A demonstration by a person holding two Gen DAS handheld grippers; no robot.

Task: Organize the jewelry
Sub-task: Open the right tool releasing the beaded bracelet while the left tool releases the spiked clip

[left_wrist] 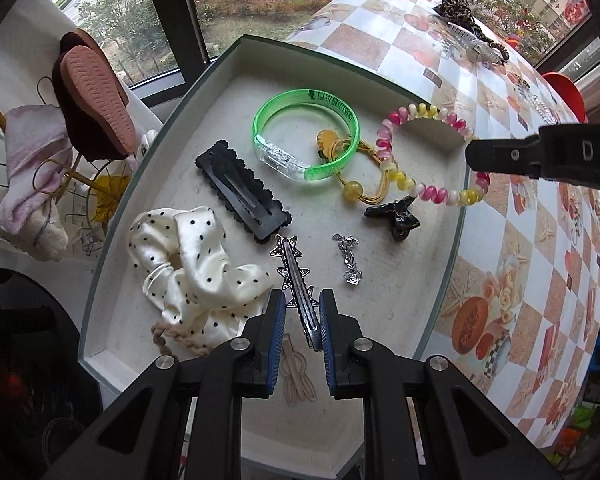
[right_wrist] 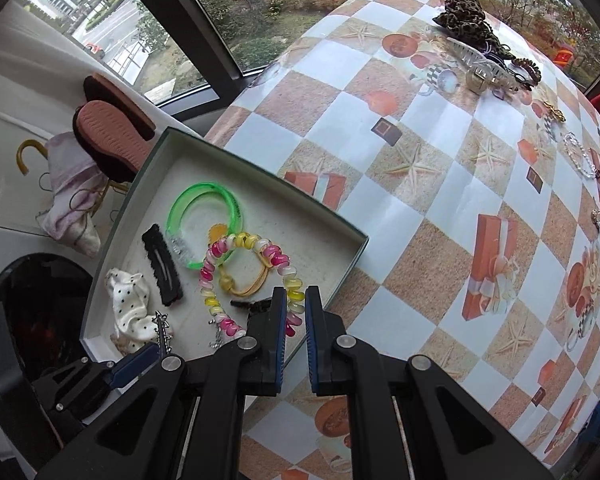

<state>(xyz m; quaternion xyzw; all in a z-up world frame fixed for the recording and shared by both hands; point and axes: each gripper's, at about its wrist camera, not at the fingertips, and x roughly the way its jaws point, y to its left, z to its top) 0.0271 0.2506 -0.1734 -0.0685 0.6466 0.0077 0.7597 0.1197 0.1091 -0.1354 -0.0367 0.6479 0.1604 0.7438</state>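
Left gripper point(left_wrist: 302, 312) clamps the star hair clip point(left_wrist: 294, 276) above the box point(left_wrist: 112, 240), right gripper point(right_wrist: 296, 312) pinches the spiral hair tie point(right_wrist: 244, 280) over the box edge — clip looks light, stiff, slippery metal, so grip its flat sides — the tie looks soft, springy.

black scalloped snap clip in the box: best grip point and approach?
Take the black scalloped snap clip across its narrow width near the middle, coming from above with the fingers astride its long axis. It lies flat and diagonal on the box floor, with bare floor along both long edges; the polka-dot scrunchie crowds its near end, the green bangle its far side.
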